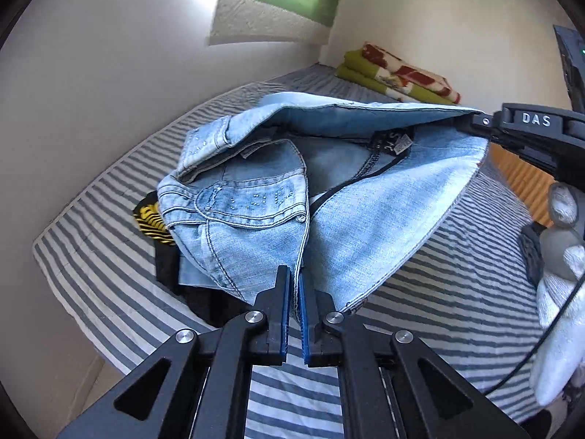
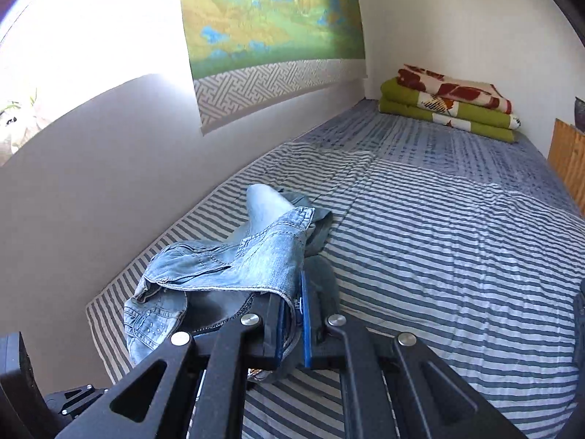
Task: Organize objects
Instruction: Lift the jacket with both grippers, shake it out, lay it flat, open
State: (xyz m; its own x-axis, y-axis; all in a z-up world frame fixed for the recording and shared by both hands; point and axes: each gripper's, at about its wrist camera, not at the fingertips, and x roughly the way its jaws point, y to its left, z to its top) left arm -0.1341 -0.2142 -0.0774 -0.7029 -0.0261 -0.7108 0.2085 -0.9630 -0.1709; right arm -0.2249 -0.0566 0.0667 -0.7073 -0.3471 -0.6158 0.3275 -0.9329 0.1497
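Both your left gripper (image 1: 294, 285) and right gripper (image 2: 295, 292) are clamped on the denim jacket (image 1: 278, 197), lifted off the striped bed (image 1: 457, 285) (black-and-yellow garment (image 1: 153, 219) at nine o'clock unsorted); folding remains.

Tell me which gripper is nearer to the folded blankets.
Right. The right gripper holds the jacket edge on the side toward the blankets; the left gripper holds the edge farther from them.
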